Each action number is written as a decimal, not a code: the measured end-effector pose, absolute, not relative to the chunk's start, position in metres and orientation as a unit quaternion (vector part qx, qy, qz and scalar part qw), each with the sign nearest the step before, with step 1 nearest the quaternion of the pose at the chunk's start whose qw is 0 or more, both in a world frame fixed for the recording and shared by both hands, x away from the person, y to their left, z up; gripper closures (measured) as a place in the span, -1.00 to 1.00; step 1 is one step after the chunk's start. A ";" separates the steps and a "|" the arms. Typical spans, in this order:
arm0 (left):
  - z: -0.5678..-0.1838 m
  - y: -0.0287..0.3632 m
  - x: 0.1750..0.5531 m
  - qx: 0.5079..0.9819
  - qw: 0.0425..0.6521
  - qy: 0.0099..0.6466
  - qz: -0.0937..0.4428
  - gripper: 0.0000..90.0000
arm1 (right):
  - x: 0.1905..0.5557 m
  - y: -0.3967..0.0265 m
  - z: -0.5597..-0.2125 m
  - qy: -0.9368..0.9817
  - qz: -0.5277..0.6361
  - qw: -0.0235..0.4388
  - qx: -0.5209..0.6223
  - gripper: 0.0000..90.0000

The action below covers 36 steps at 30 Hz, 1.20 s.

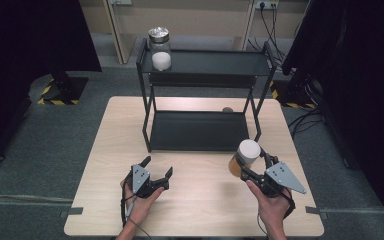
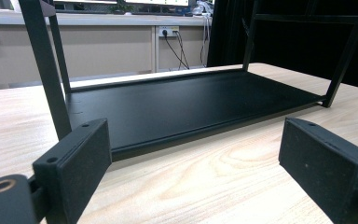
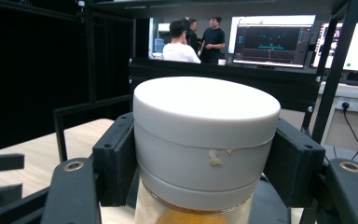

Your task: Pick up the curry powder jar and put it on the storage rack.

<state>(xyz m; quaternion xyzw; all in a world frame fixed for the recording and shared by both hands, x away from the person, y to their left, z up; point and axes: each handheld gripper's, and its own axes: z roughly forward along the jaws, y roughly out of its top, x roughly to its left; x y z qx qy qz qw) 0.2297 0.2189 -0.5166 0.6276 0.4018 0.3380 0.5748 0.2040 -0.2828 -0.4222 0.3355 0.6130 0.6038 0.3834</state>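
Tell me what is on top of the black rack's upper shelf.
A glass jar with a silver lid stands at the left end of the upper shelf, holding something white. The rest of that shelf looks bare. A small brownish object behind the lower shelf is partly hidden.

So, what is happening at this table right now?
A person works with two hand-held grippers. The right gripper is shut on a white-lidded jar, held near the front right of the black shelf rack. The left gripper is open, jaws apart. A silver-lidded jar stands on the rack's top shelf.
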 end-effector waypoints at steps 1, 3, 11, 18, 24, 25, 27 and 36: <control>-0.517 0.219 0.230 0.627 0.575 0.402 0.339 -0.81 | 0.205 -0.283 -0.421 0.612 0.604 0.384 0.336 -0.25; -0.516 0.219 0.230 0.628 0.574 0.401 0.339 -0.81 | 0.207 -0.282 -0.419 0.609 0.606 0.386 0.336 -0.25; -0.516 0.218 0.230 0.628 0.574 0.401 0.339 -0.81 | 0.214 -0.278 -0.409 0.599 0.610 0.396 0.335 -0.24; -0.516 0.218 0.230 0.629 0.572 0.401 0.340 -0.81 | 0.218 -0.277 -0.401 0.592 0.614 0.402 0.333 -0.25; -0.516 0.218 0.230 0.629 0.572 0.402 0.340 -0.80 | 0.221 -0.276 -0.396 0.589 0.614 0.406 0.333 -0.24; -0.516 0.218 0.230 0.629 0.572 0.401 0.340 -0.80 | 0.222 -0.275 -0.396 0.588 0.614 0.408 0.333 -0.24; -0.516 0.217 0.230 0.629 0.572 0.401 0.341 -0.80 | 0.223 -0.275 -0.394 0.587 0.614 0.409 0.333 -0.25; -0.516 0.217 0.230 0.630 0.572 0.401 0.341 -0.80 | 0.230 -0.272 -0.383 0.582 0.617 0.414 0.331 -0.24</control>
